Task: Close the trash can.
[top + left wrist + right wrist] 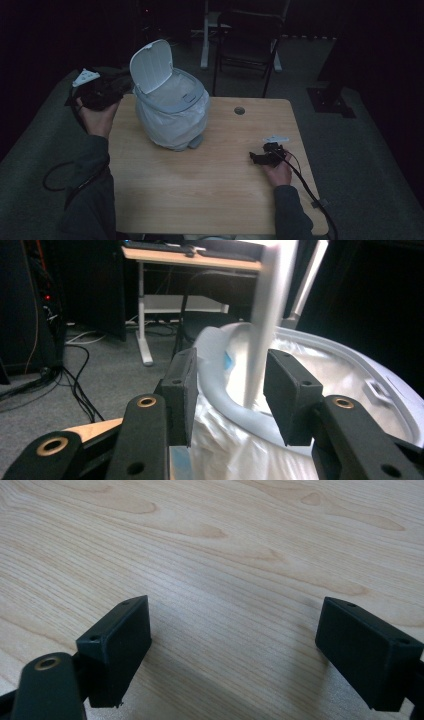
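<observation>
One wooden table (210, 185), dark room.

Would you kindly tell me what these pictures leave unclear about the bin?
- Bin contents: high view, hidden by the white liner and rim.
- Lid: left gripper view, blurred and cut off by the top edge.
- Left gripper: whether its jaws touch the lid.

Surroundings: dim room, grey carpet, furniture behind the work table.
Black folding chair (250, 37) stands just beyond the wooden table (210, 185), next to a white desk leg (205, 35). Left gripper view: wood-topped desk (192, 259) on a white frame, cables (82, 390) trailing over the carpet (107, 367), red indicator light (47, 297) at left.
</observation>
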